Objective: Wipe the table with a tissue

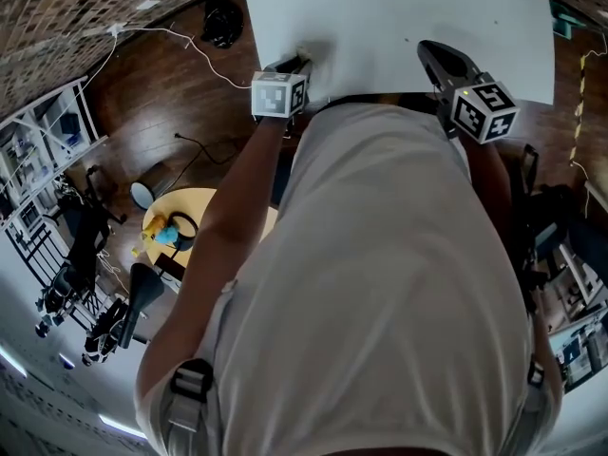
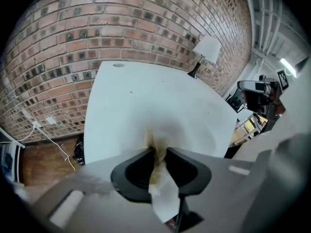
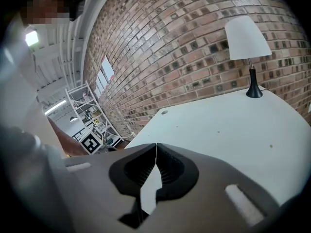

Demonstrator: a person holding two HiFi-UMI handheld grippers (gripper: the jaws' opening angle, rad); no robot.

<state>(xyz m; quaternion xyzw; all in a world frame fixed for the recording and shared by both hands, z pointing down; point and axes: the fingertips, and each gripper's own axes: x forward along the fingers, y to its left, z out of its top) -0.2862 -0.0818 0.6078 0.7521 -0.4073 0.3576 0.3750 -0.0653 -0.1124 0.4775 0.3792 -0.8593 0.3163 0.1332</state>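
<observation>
Tissue (image 2: 164,193) sits pinched in the left claw (image 2: 161,153); press it flat along the table (image 2: 146,96). Right claw (image 3: 156,147) closed, empty.

I read this as lab or studio workspace in converted brick building, not home. Bare brick wall (image 2: 121,23) behind white table (image 2: 146,96), single table lamp (image 3: 249,47) at its far edge. Wood floor (image 1: 180,84), loose white cable (image 1: 190,46) trailing across it, wall sockets (image 2: 36,125) low on brick. Open metal shelving racks (image 3: 87,110) loaded with gear. Strip lights (image 3: 31,38) overhead. Small round yellow table (image 1: 204,202) off to side.
</observation>
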